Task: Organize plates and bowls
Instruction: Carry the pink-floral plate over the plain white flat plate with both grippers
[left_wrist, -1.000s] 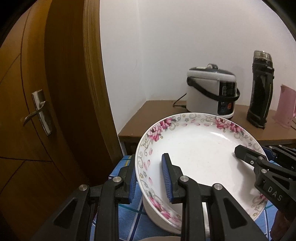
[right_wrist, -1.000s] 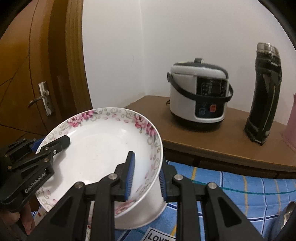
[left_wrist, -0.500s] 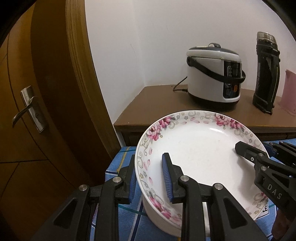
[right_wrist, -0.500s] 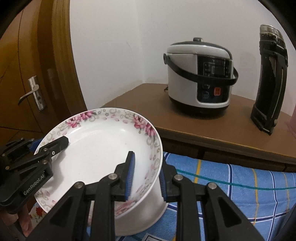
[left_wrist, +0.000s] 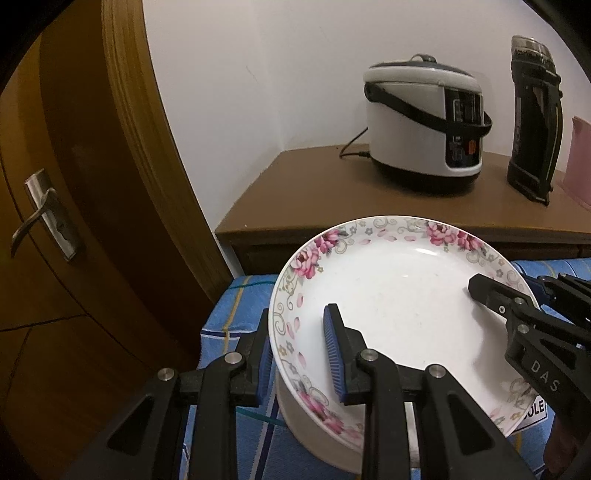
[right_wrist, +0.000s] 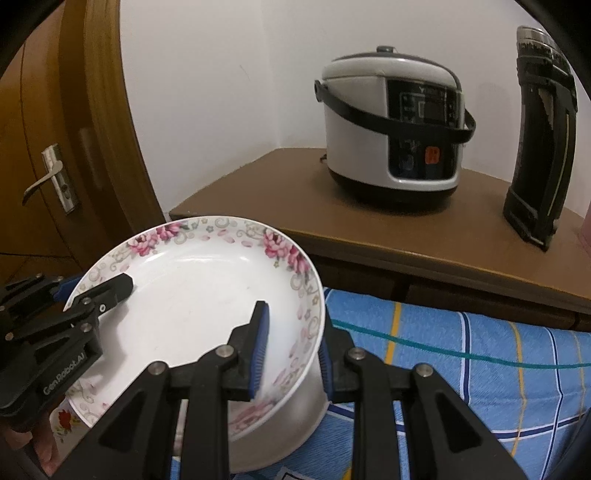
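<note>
both wrist views had dipped since a second earlier, the rice cooker (left_wrist: 424, 127) and wooden side table (left_wrist: 303, 192) looming larger while the grip on the dish looked unchanged. at far left stood the wooden door (left_wrist: 74, 184) with its metal handle (left_wrist: 33, 225). next came the left gripper (left_wrist: 301, 356), its blue-padded jaws pinching the left rim of the floral deep plate (left_wrist: 391, 314), one pad under the lip and one inside the well. the plate was held level above the blue checked cloth (right_wrist: 480, 354), clear of the side table behind it; a white bowl-like body showed directly beneath it, though whether that was the dish's own base or a second vessel could not be told. on the opposite rim the right gripper (right_wrist: 291, 352) clamped the plate in the same way. two opposed holds presumably kept the wide, slick ceramic from tilting during carriage. to the right, well apart, stood a black thermos (right_wrist: 541, 136) on the side table. the set-down had apparently not yet been made, and the destination was not in view.
</note>
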